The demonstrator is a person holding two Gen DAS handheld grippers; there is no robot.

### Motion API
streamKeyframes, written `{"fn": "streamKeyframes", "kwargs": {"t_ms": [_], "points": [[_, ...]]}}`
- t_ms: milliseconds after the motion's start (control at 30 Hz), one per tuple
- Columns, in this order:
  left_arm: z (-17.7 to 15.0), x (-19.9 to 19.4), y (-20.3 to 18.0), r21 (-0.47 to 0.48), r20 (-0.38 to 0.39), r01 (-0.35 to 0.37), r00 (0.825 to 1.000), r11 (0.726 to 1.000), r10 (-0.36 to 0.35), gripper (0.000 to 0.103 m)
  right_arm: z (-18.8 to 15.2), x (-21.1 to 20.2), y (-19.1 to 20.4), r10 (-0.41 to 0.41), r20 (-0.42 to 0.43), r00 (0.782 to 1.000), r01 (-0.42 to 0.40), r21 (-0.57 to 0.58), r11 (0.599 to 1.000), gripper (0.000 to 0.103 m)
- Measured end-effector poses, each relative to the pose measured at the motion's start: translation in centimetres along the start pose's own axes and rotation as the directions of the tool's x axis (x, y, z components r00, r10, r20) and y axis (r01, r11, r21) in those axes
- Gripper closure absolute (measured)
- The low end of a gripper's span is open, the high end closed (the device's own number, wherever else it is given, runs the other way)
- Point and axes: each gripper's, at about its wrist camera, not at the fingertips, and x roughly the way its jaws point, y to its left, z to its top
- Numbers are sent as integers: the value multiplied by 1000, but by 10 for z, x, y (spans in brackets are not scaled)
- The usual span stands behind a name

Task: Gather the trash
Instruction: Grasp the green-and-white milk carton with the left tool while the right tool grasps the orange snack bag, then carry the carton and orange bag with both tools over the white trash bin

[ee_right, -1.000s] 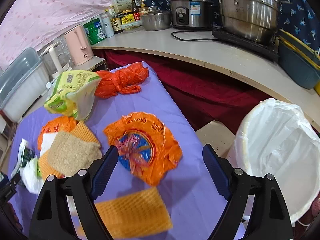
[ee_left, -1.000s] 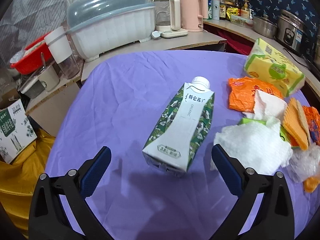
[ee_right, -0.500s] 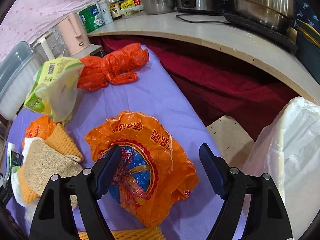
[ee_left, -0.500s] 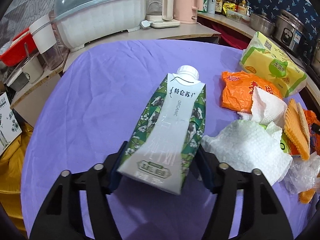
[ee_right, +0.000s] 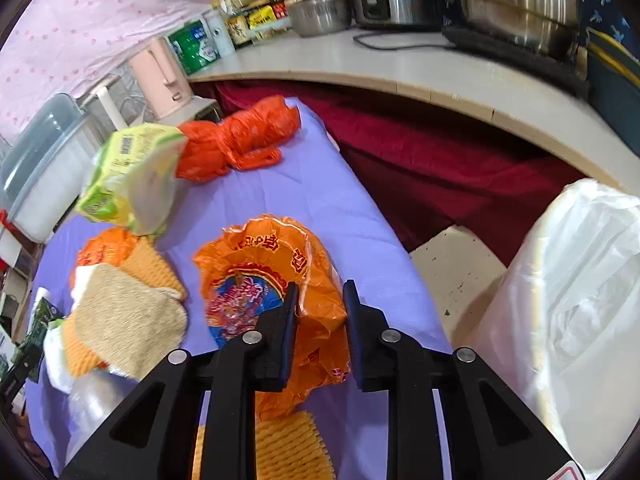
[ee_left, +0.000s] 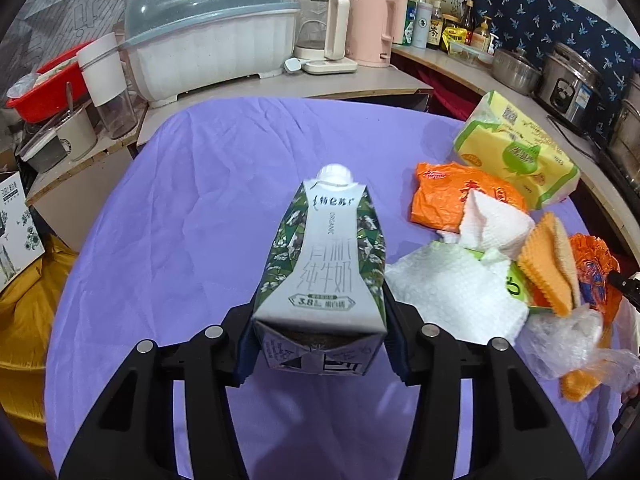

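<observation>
The carton (ee_left: 324, 276) is white down the middle with dark green, leaf-patterned sides and a white cap. The cloth (ee_left: 192, 208) under it is plain lilac. The wrapper (ee_right: 276, 300) is orange with a blue and red print. Far left, the pack (ee_right: 128, 172) is yellow and green; the bag (ee_right: 240, 140) is red-orange.

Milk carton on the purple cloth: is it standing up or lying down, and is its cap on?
Lying down: the milk carton rests lengthwise, base toward the closing left gripper, whose fingers flank it. Its white cap is on.

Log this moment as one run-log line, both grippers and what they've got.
left gripper: closing on milk carton | right gripper: closing on orange wrapper | bin bag: nothing dropped yet
</observation>
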Motion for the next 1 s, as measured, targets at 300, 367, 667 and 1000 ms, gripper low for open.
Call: {"fn": "streamKeyframes", "kwargs": {"t_ms": [300, 367, 667, 1000], "points": [[1, -55, -3, 0, 77, 8, 997, 1000, -8, 56, 8, -65, -8, 19, 112, 993, -21, 17, 1000, 83], [1, -68, -4, 0, 92, 18, 996, 1000, -18, 56, 9, -78, -9, 25, 130, 991, -27, 16, 1000, 83], [-5, -123, -38, 65, 142, 95, 985, 993, -103, 56, 1, -153, -29, 13, 243, 970, -21, 32, 999, 83], [-30, -168, -117, 201, 149, 221, 956, 954, -253, 56, -23, -207, -95, -52, 291, 955, 15, 129, 992, 83]]}}
